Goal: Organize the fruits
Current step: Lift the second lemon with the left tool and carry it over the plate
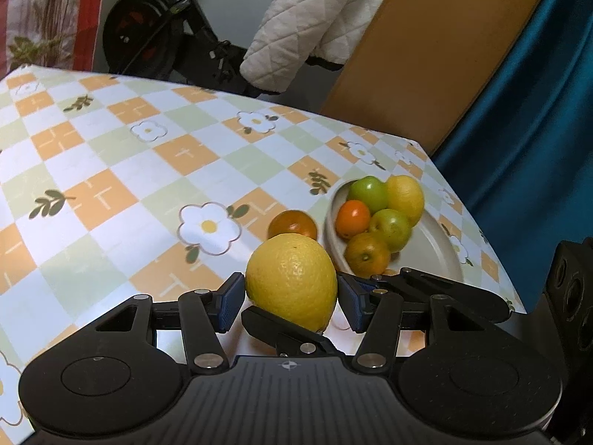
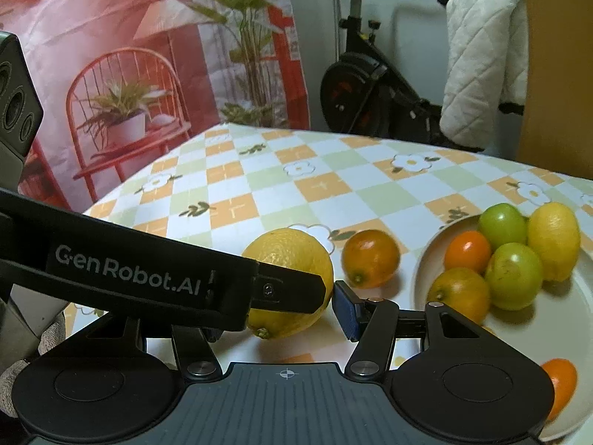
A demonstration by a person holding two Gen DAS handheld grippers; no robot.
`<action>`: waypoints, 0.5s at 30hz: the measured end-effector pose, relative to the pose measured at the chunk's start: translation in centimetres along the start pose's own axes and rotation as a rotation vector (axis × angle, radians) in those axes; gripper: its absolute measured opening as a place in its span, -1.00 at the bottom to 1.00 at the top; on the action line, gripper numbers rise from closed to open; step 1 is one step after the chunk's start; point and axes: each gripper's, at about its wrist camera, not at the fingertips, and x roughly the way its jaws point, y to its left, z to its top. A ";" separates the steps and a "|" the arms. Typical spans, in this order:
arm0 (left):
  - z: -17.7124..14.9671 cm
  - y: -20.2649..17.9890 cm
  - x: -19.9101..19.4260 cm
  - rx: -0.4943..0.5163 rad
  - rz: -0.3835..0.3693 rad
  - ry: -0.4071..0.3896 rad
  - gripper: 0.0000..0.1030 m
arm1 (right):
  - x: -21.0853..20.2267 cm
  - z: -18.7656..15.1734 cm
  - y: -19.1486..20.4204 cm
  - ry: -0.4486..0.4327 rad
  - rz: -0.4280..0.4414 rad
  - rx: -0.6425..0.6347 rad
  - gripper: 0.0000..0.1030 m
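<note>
Left gripper (image 1: pixel 291 296) pinches the big round yellow lemon (image 1: pixel 292 280) between its blue pads; the white plate (image 1: pixel 437 256) of fruit sits just beyond-right. Right gripper (image 2: pixel 289 306) looks spread, left finger hidden.

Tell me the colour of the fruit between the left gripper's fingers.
Yellow: the lemon in the left gripper shows best in the left wrist view.

A large lemon (image 2: pixel 292 259) lies on the checkered worktop (image 2: pixel 333 181), partly hidden behind a black arm marked GenRobot.AI (image 2: pixel 155 278). Just beside it sits an orange (image 2: pixel 370 257). Right of that, a white plate (image 2: pixel 556 337) carries several fruits.
</note>
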 end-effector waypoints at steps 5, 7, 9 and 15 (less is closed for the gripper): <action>1.0 -2.2 0.0 0.043 0.004 -0.007 0.12 | -1.6 0.2 -1.2 -0.052 -0.014 0.028 0.02; 1.3 -3.2 0.1 0.064 0.002 -0.008 0.12 | -2.2 0.2 -1.9 -0.074 -0.024 0.043 0.02; 1.6 -4.4 0.3 0.087 -0.001 -0.009 0.12 | -2.9 0.2 -2.7 -0.093 -0.032 0.057 0.02; 2.6 -8.1 1.6 0.161 -0.009 -0.003 0.12 | -4.7 0.0 -5.8 -0.142 -0.071 0.105 0.02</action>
